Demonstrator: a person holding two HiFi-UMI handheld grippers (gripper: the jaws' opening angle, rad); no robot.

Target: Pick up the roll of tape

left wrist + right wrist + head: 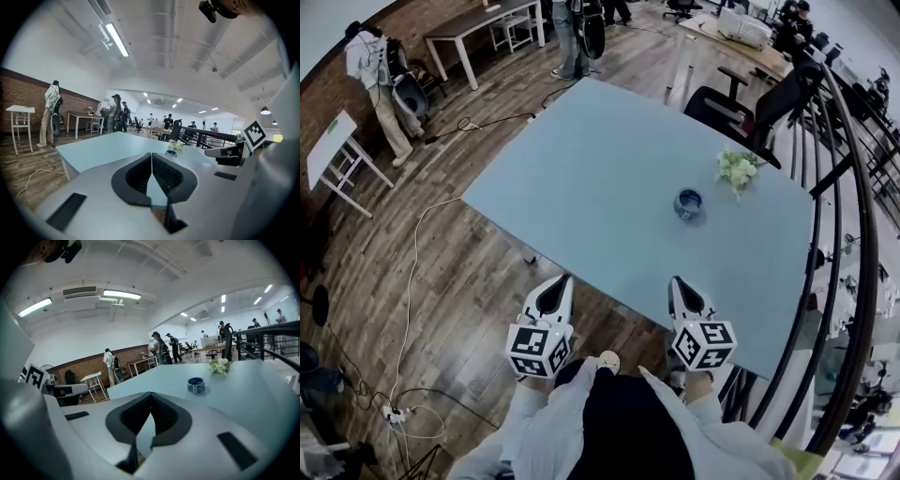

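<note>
The roll of blue tape (687, 202) lies flat on the light blue table (600, 178), toward its right side, beside a small bunch of white flowers (737, 169). Both grippers hover at the table's near edge, well short of the roll. My left gripper (565, 278) is shut and holds nothing. My right gripper (675, 279) is also shut and holds nothing. In the right gripper view the tape (195, 385) sits ahead and a little right of the closed jaws (151, 393). In the left gripper view the tape (171, 153) shows small, just past the closed jaws (151, 153).
A black office chair (741, 98) stands at the table's far right corner. A black railing (844, 234) runs along the right side. Cables (412, 281) trail over the wooden floor at the left. White tables (478, 28) and people stand farther back.
</note>
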